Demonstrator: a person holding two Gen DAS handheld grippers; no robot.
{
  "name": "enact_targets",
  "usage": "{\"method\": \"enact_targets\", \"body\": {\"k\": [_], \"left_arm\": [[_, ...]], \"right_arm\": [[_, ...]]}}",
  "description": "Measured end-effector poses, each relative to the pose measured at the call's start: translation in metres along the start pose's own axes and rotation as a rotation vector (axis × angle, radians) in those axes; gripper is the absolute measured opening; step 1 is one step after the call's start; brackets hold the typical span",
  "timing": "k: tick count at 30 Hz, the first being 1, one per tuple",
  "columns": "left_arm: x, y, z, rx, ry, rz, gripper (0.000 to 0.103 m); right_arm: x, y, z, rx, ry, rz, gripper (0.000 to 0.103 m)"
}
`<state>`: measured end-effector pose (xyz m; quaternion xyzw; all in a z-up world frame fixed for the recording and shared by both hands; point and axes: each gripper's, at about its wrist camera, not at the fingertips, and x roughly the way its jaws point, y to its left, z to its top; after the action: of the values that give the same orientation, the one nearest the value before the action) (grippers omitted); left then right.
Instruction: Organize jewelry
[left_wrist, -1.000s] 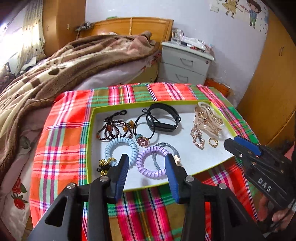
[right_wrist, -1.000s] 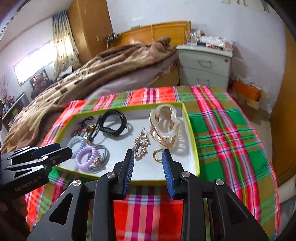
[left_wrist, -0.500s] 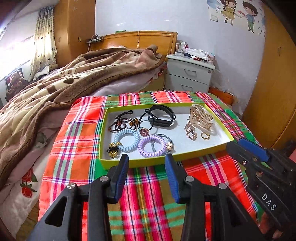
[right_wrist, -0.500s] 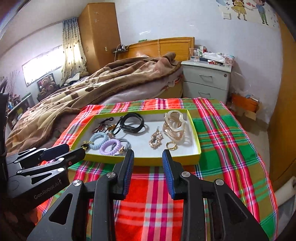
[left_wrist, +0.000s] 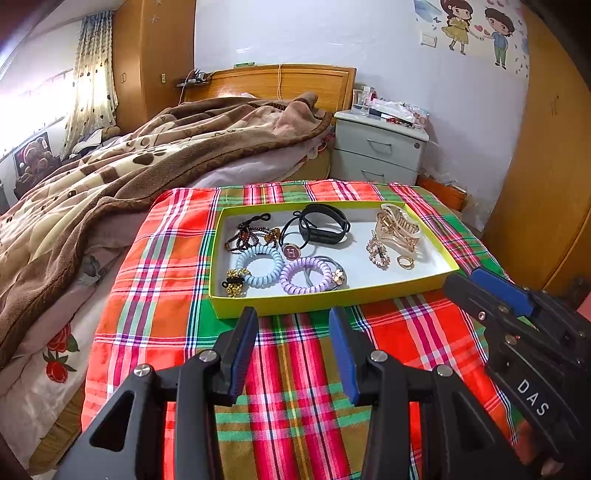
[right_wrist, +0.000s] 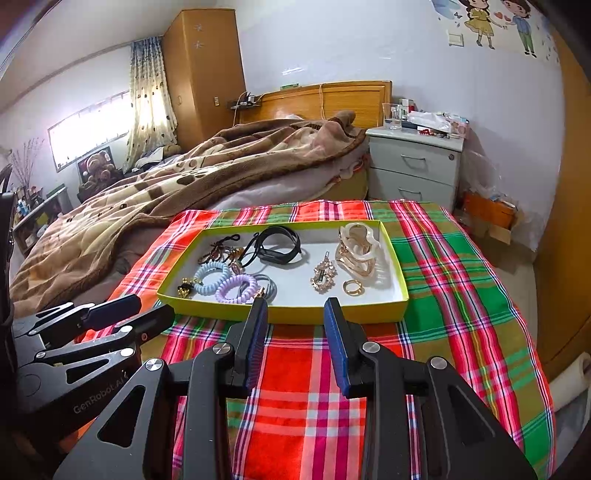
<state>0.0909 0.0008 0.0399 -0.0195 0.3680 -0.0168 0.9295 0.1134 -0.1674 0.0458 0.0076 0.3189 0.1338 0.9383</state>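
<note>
Both grippers — left gripper (left_wrist: 293, 321) and right gripper (right_wrist: 295, 314) — hang with jaws apart and empty above the plaid cloth (left_wrist: 295, 387), near the yellow tray (left_wrist: 314, 300) holding the jewelry (left_wrist: 397, 236).

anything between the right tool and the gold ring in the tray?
Only the tray's near yellow wall and bare white floor. In the right wrist view, the right tool stands open just short of that wall; the gold ring lies past it.

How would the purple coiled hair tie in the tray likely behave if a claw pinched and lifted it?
The purple coiled hair tie looks springy, so it would probably squash and stretch. It overlaps a grey hair tie, which might drag along. Its glossy coils could slip.
</note>
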Motion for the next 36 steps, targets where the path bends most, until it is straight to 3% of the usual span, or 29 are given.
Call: {"method": "enact_targets", "body": {"k": [36], "left_arm": [[-0.008,0.002,-0.004,-0.010,0.003,0.040,0.042]], "right_arm": [[-0.011,0.003,-0.002,0.007,-0.012,0.000,0.032]]}}
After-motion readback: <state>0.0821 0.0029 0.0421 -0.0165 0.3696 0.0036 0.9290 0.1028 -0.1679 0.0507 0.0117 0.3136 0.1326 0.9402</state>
